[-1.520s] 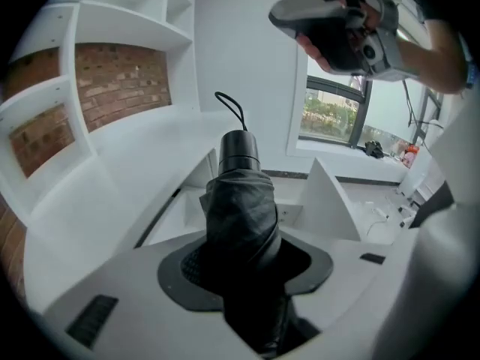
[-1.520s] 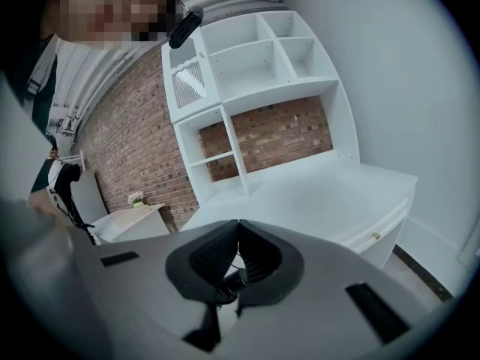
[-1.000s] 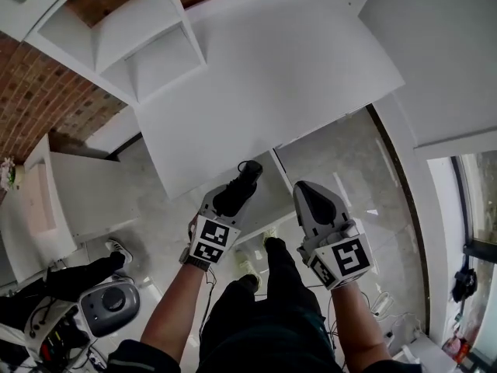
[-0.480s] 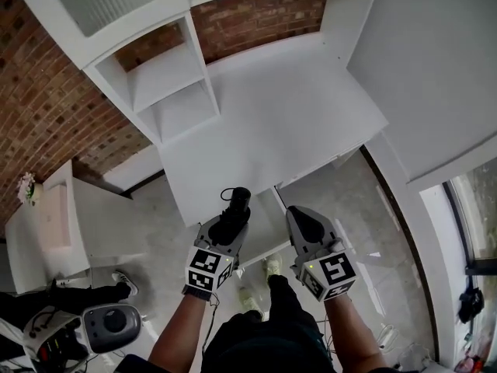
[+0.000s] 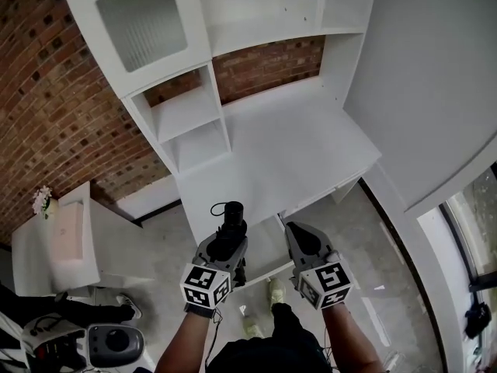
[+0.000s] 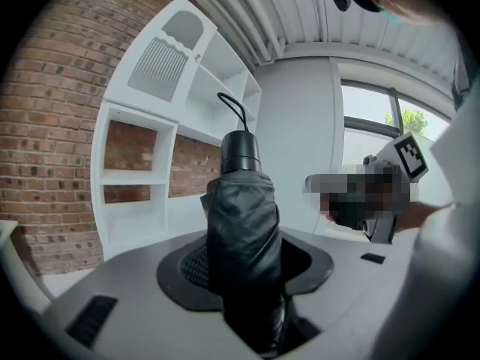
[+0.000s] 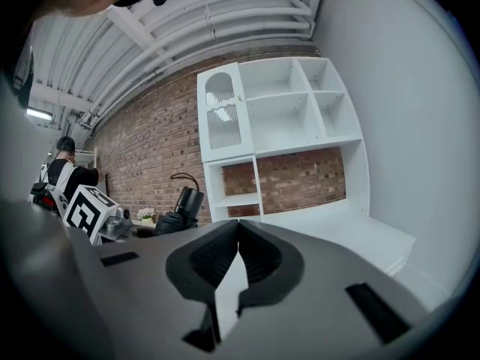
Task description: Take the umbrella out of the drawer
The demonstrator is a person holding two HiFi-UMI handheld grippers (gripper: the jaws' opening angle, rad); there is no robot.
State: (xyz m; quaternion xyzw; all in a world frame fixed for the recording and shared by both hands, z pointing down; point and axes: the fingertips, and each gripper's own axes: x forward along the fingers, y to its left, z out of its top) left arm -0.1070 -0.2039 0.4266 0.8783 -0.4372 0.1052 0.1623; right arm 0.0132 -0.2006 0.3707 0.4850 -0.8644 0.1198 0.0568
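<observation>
The left gripper (image 6: 247, 280) is clamped around the folded umbrella (image 6: 241, 216), which is held handle-forward so the drawer (image 5: 265, 245) is cleared. The right gripper (image 7: 236, 265) is closed and empty, being unneeded.

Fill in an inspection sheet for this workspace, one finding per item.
Surface: white desk top, nothing seen on it.
Job's things: folded black umbrella is out of the drawer, which appears to stand open under the desk edge.
Clutter: grey device on the floor; small flowers on the side table.
Grippers: left gripper shut on the umbrella, handle and loop pointing away; right gripper shut, empty.
Cables: one thin cable hanging beside the left forearm.
Surroundings: brick wall, white shelf unit, another person's leg at lower left.
</observation>
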